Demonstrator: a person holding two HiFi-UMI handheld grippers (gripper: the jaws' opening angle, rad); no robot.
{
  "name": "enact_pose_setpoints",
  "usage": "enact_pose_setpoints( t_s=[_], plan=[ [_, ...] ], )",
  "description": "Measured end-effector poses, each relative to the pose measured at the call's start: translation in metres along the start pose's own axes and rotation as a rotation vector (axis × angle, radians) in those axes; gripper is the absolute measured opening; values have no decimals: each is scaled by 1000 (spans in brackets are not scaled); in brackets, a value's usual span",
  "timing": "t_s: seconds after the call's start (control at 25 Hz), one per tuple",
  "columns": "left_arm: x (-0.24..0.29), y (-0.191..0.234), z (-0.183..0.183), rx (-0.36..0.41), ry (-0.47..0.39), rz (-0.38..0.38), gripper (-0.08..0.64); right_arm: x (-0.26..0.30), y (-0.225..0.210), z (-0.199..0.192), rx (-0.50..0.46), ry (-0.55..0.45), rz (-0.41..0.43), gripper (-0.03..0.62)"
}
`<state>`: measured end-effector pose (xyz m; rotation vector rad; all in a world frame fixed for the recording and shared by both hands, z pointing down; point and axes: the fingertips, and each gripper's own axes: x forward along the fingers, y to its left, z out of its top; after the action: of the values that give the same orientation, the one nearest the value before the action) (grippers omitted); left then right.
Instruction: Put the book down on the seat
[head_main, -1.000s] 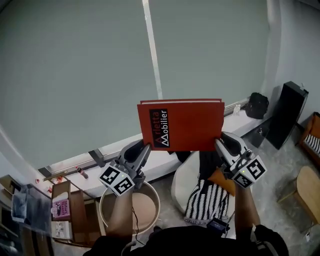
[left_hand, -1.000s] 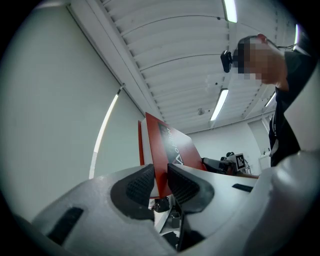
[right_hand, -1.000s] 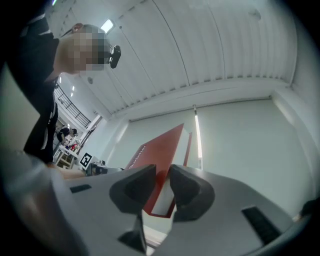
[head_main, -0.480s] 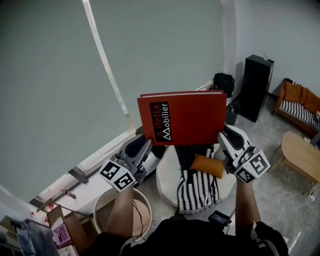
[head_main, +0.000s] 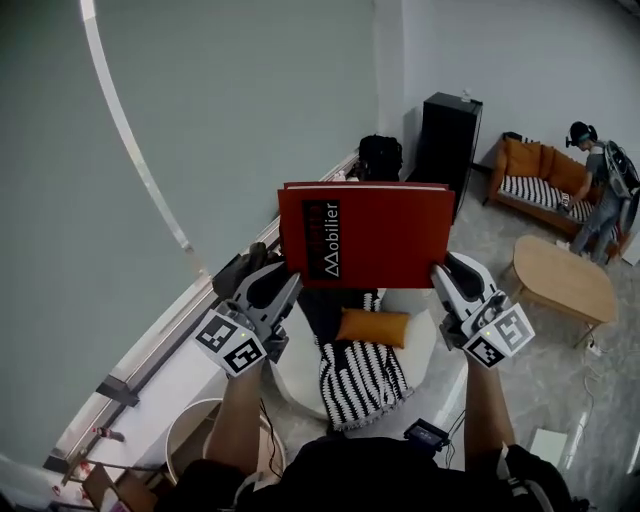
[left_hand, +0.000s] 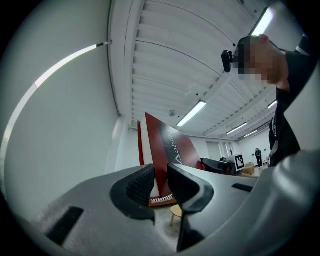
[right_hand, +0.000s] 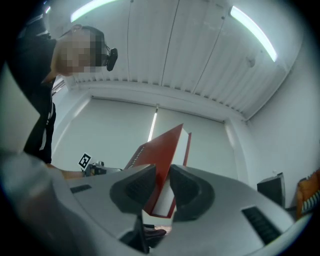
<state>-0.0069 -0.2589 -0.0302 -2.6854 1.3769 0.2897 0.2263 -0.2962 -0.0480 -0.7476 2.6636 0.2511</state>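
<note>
We reach both forearms forward, with the grippers tipped slightly upward. The left gripper (head_main: 287, 284) is clamped on the lower left corner of the red book (head_main: 365, 235), and the right gripper (head_main: 441, 277) is clamped on its lower right corner. The book stands upright between them, in the air above the white seat (head_main: 428, 345) below the grippers.

One book (head_main: 365, 235), two grippers (head_main: 283, 283) (head_main: 442, 277), one seat (head_main: 428, 348)

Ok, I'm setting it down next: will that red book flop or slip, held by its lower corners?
Probably stiff: the red book spans flat between left tongs and right tongs without sagging. Its smooth-looking cover might slip; thick, so likely heavy.
</note>
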Motion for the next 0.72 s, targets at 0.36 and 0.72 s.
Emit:
enact_pose_setpoints(
  t_s=[0.36, 0.72],
  plan=[
    [19, 36, -46, -108, 1, -158, 97, 0, 5, -32, -47, 84, -163, 101],
    [32, 67, -105, -234, 51, -224, 97, 3, -5, -88, -1, 203, -273, 101]
  ],
)
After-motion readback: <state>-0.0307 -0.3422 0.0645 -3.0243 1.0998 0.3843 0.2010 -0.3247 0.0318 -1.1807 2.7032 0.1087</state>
